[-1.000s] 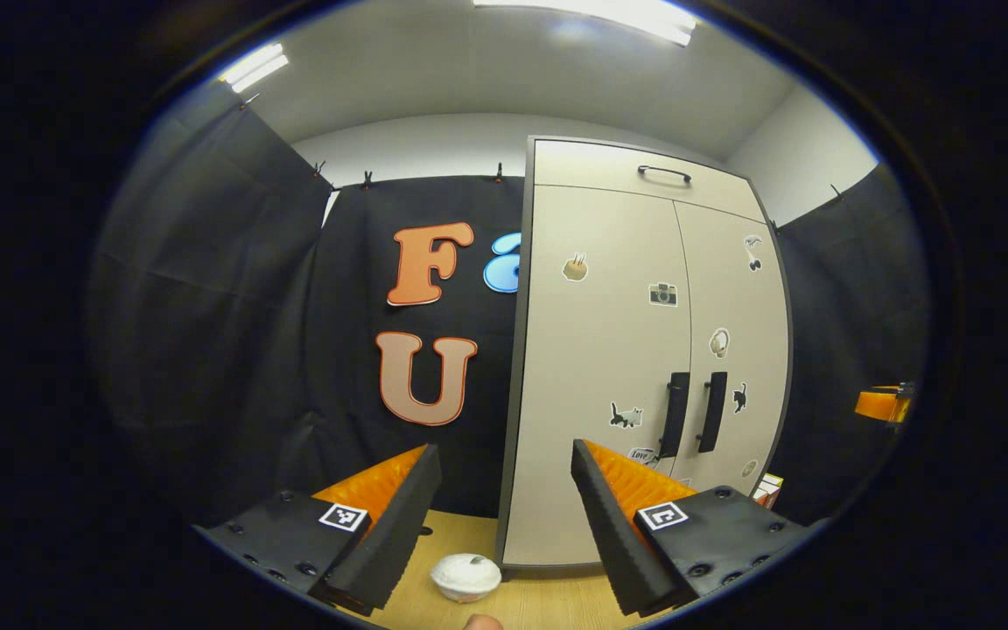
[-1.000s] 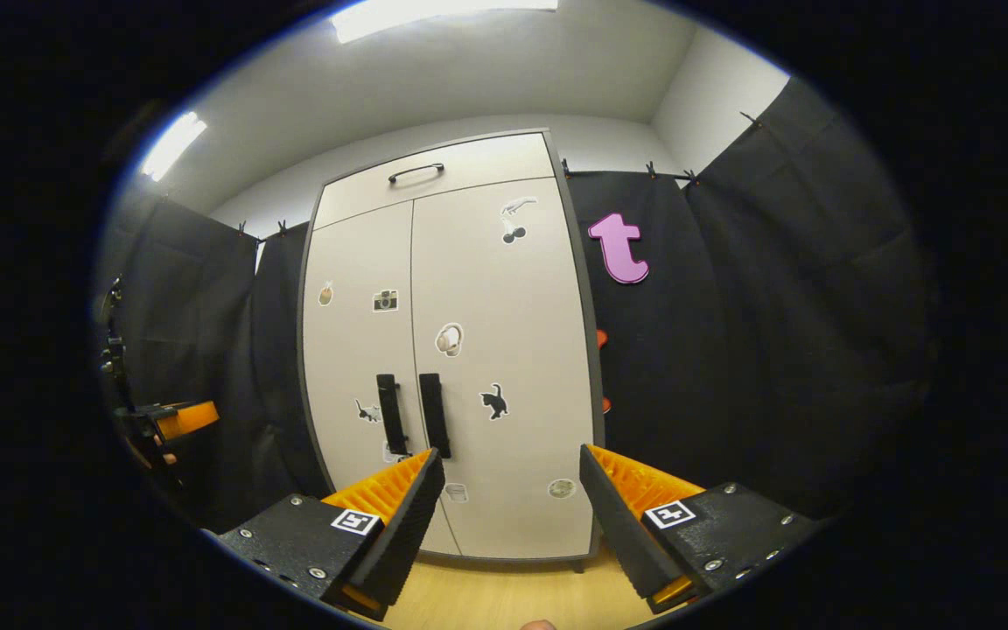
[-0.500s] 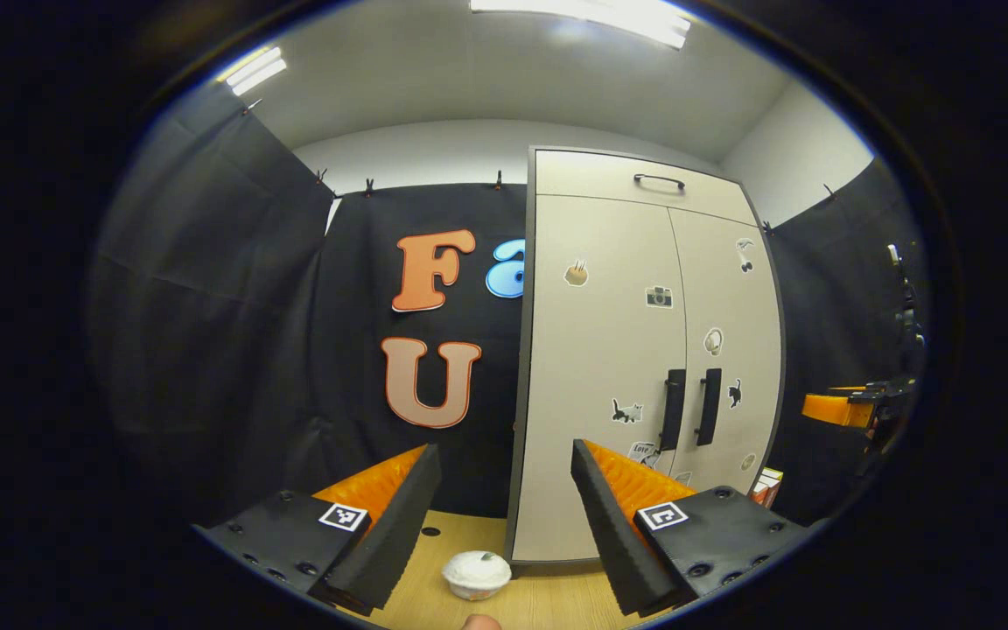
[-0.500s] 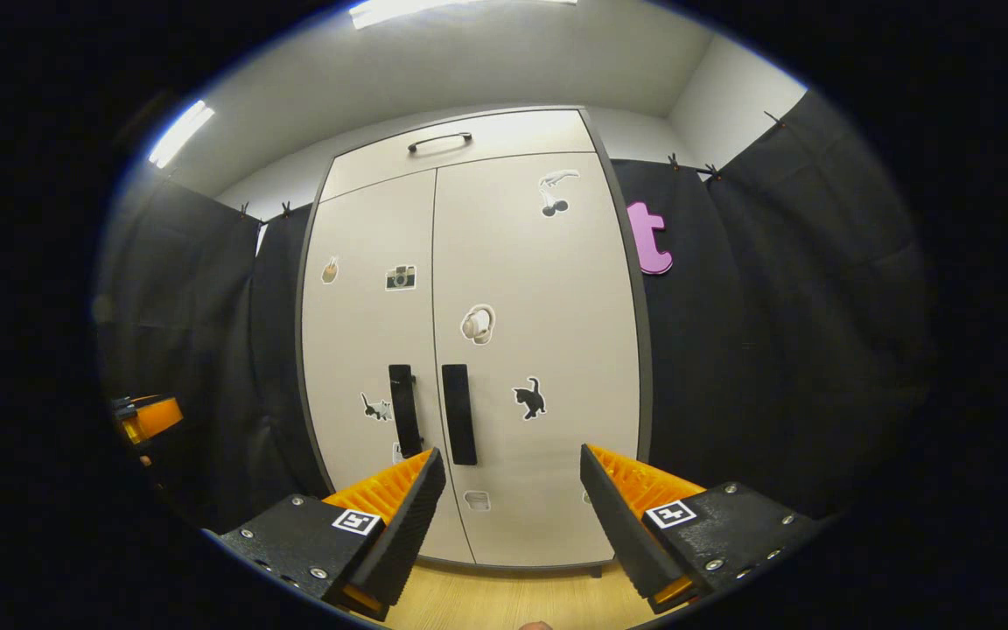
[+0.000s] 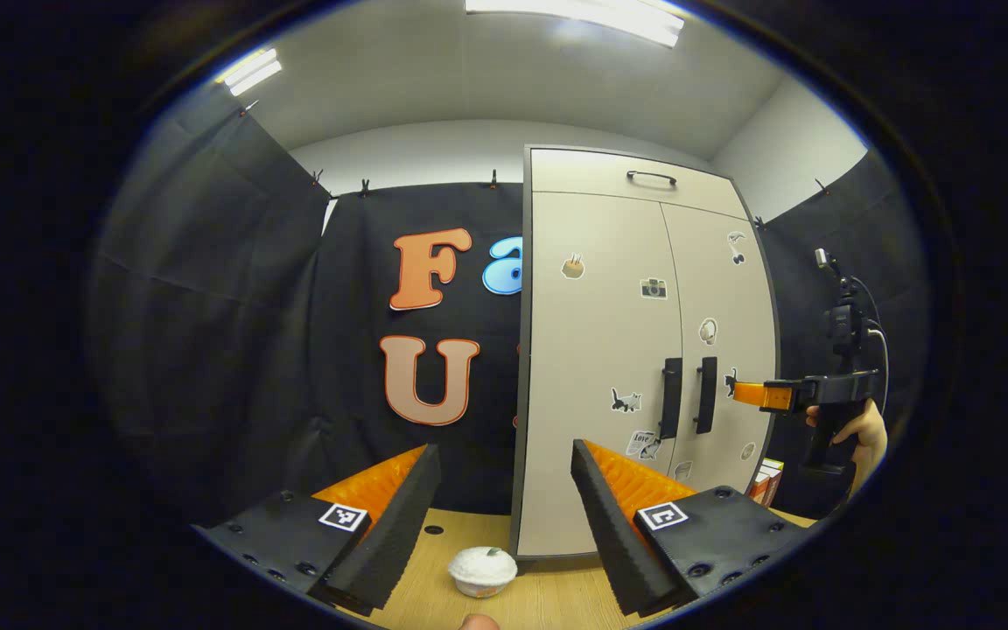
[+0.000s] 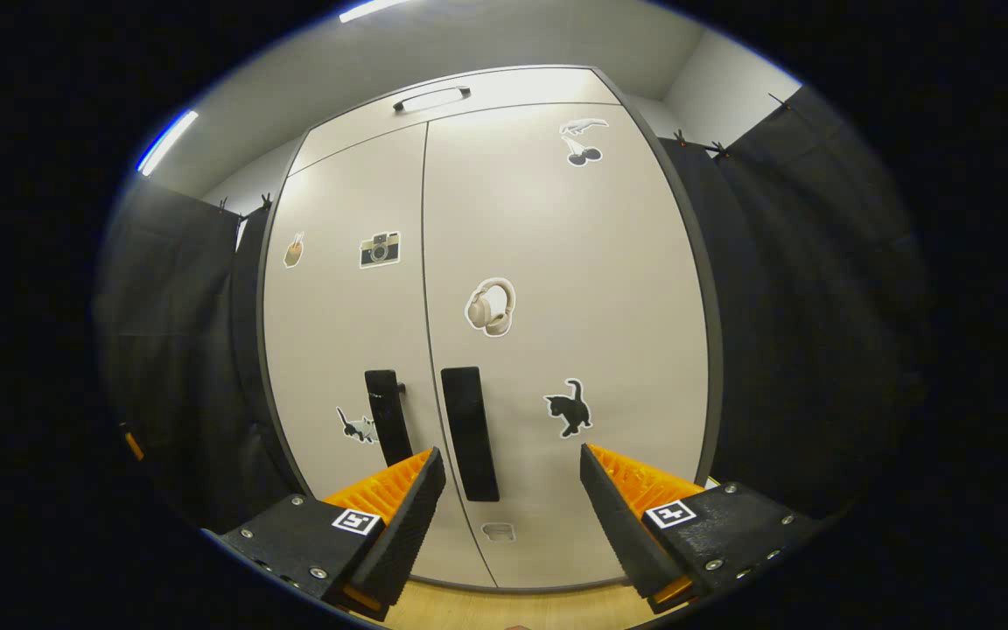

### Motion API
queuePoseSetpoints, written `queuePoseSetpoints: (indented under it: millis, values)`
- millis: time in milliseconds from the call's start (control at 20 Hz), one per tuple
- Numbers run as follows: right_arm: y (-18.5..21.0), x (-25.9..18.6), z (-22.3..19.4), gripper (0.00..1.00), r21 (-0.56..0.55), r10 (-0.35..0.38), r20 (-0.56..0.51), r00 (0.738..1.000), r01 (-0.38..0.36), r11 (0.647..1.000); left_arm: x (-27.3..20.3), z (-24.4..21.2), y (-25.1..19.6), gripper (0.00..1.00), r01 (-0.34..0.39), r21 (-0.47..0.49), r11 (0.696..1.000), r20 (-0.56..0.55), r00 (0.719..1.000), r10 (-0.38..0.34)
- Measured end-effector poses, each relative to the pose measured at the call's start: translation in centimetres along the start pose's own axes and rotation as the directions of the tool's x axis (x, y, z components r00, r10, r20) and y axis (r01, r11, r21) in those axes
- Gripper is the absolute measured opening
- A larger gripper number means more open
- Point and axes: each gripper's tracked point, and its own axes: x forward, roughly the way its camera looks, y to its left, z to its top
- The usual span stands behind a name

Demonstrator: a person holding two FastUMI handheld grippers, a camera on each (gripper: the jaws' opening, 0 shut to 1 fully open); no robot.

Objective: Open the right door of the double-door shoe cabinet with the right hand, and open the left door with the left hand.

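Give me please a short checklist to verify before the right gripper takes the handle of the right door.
1. Right gripper open: ok.
2. Right door handle unobstructed: ok.
3. Handle between the fingers: not ok, it sits left of the gap's centre and farther ahead.
4. Both doors shut: ok, right door and left door lie flush.
5. Left gripper open and away from the doors: ok.
6. Depth left to the handle: cannot tell.

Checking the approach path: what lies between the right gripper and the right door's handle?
Nothing: in the right gripper view the open right gripper faces the right handle across bare air, doors shut.
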Motion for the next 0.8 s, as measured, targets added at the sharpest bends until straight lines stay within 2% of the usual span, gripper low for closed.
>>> queuePoseSetpoints:
  millis: [150, 200, 250, 350, 650, 800]
  values:
    - [0.1, 2.9, 0.0, 0.94, -0.009, -0.029, 0.005, 1.000, 0.029, 1.000, 0.3, -0.7, 0.9, 0.96, -0.011, 0.009, 1.000, -0.015, 1.000, 0.011]
    - [0.2, 3.6, -0.2, 0.85, -0.016, -0.037, 0.002, 0.999, 0.037, 0.999, 0.5, -0.9, 1.2, 0.96, -0.018, 0.013, 1.000, -0.017, 1.000, 0.018]
    - [0.4, 4.3, -0.4, 0.93, -0.019, -0.041, -0.004, 0.999, 0.041, 0.999, 0.8, -1.0, 1.4, 0.96, -0.024, 0.016, 1.000, -0.018, 1.000, 0.024]
    - [1.3, 5.4, -0.6, 0.92, -0.017, -0.020, -0.013, 1.000, 0.020, 1.000, 1.1, -1.2, 2.0, 0.96, -0.038, 0.021, 0.999, -0.018, 0.999, 0.038]
    - [1.8, 6.9, -1.5, 0.80, -0.053, -0.037, -0.017, 0.999, 0.036, 0.998, 1.6, -2.0, 3.1, 0.96, -0.056, 0.026, 0.998, -0.028, 0.998, 0.056]
    - [2.2, 7.2, -1.9, 0.67, -0.058, -0.035, -0.023, 0.999, 0.034, 0.998, 1.8, -2.4, 3.2, 0.96, -0.057, 0.018, 0.998, -0.031, 0.998, 0.057]
